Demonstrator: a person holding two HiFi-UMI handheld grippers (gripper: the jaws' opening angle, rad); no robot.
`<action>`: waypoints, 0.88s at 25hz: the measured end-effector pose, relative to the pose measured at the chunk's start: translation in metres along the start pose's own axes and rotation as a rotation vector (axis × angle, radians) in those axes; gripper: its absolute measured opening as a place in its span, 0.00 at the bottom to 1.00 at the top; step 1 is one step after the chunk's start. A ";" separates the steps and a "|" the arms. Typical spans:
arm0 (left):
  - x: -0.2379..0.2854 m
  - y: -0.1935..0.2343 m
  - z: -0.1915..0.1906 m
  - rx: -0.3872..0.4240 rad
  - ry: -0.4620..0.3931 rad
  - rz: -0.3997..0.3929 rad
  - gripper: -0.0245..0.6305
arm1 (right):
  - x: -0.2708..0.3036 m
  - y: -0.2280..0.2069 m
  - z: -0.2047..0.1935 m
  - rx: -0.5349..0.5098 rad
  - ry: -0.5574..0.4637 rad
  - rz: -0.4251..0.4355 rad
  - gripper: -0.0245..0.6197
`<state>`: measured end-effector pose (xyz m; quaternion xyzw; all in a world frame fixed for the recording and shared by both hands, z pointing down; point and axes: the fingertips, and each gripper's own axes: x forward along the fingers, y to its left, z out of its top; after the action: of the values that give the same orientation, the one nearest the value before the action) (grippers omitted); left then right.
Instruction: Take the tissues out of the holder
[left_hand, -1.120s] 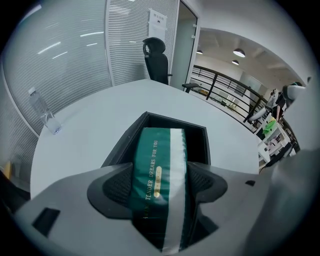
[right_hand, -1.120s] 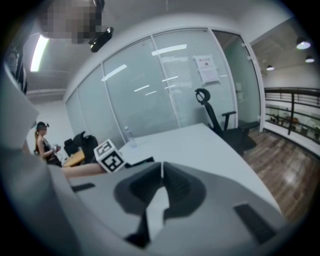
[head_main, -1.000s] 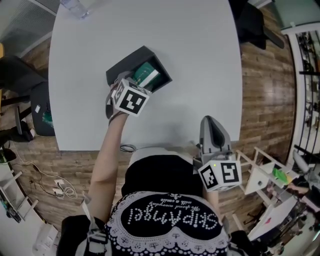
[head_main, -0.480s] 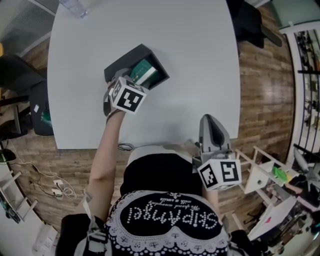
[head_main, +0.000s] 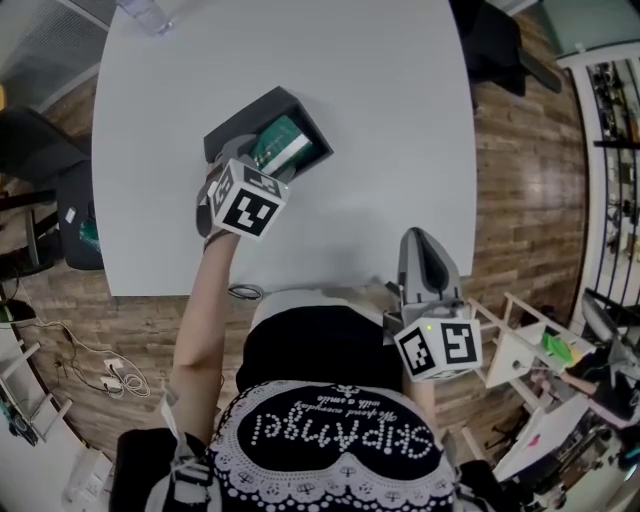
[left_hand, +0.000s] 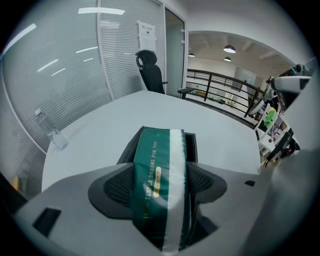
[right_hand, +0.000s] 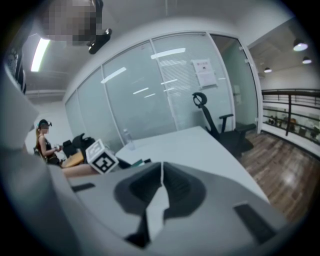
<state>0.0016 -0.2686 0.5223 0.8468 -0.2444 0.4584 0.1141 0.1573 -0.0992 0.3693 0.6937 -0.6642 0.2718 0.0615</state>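
My left hand-held gripper (left_hand: 160, 187) is clamped on the green tissue pack (left_hand: 157, 155), over the black holder (head_main: 238, 127) on the bench (head_main: 380, 120). Right hand-held gripper (right_hand: 160, 186): jaws together, empty.

The tissue pack (left_hand: 156, 165) is wrapped in glossy plastic film, green with a shiny silvery stripe, a bit crinkly. The holder (head_main: 238, 128) looks matt black, can't tell if it's plastic or card. Left hand-held gripper (left_hand: 160, 187) is smooth matt grey plastic with black mesh-textured pads (left_hand: 116, 189); right hand-held gripper (right_hand: 160, 187) has the same grey finish. Desk (head_main: 380, 120) is smooth, matt, pale grey. Floor (head_main: 530, 180) is wood planks with a slight sheen.
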 end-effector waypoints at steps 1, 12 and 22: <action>-0.005 0.001 0.003 0.007 -0.011 0.010 0.55 | 0.000 0.000 0.001 0.001 -0.002 0.000 0.09; -0.053 0.011 0.041 -0.004 -0.172 0.086 0.55 | -0.003 0.000 0.004 -0.007 -0.020 0.009 0.09; -0.102 0.030 0.063 -0.031 -0.305 0.168 0.55 | -0.001 0.002 0.012 -0.024 -0.044 0.024 0.09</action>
<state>-0.0150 -0.2886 0.4015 0.8813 -0.3358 0.3287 0.0502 0.1586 -0.1041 0.3582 0.6905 -0.6770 0.2492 0.0519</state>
